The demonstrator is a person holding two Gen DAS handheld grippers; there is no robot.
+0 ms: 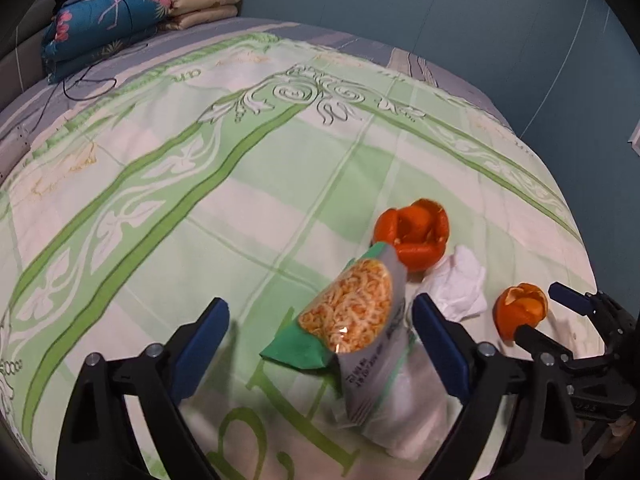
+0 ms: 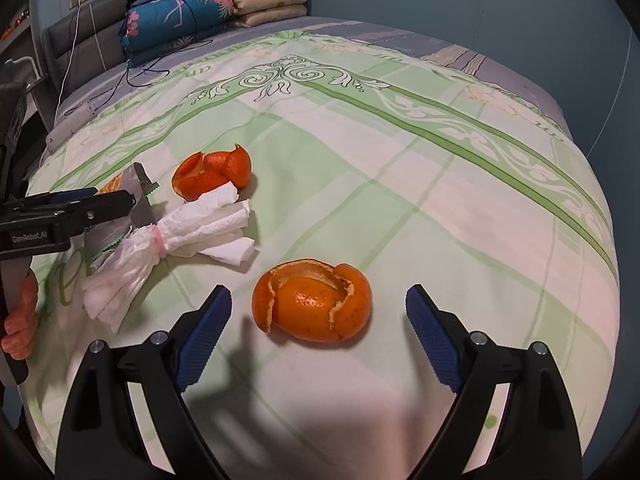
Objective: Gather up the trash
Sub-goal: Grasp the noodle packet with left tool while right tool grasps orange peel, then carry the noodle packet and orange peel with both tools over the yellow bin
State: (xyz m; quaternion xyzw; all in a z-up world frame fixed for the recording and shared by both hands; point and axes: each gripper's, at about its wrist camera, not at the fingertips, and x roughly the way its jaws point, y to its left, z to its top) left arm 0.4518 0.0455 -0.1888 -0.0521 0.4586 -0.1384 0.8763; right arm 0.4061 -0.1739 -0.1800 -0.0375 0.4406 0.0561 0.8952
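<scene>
The left gripper [image 1: 320,344] sits nearest its own camera, fingers spread wide, blue pads clear of everything. Between them, at 6 o'clock in the left wrist view, a snack bag [image 1: 354,320] stands tilted on the bedspread [image 1: 240,208], touching neither pad. A white plastic bag [image 1: 412,408] lies just beneath and behind the snack bag. A crumpled tissue [image 1: 460,284] lies at 4 o'clock, just beyond the right-hand pad. A far orange peel [image 1: 416,232] rests at 3 o'clock, touching the top corner of the snack bag.

In the right wrist view, the right gripper [image 2: 320,336] also has its fingers spread, with nothing pinched. A near orange peel [image 2: 314,300] lies between the two pads at 6 o'clock, apart from both. The tissue and the white plastic bag lie at 9 o'clock; the far orange peel lies just beyond them at 10 o'clock. The left gripper enters from the 9 o'clock edge, over the snack bag, held by a hand [image 2: 20,320] visible at 8 o'clock.

Folded quilts [image 2: 216,8] are stacked at 11 o'clock at the head of the bed, well apart from the trash. A dark cable [image 2: 132,76] trails across the bedspread near them.
</scene>
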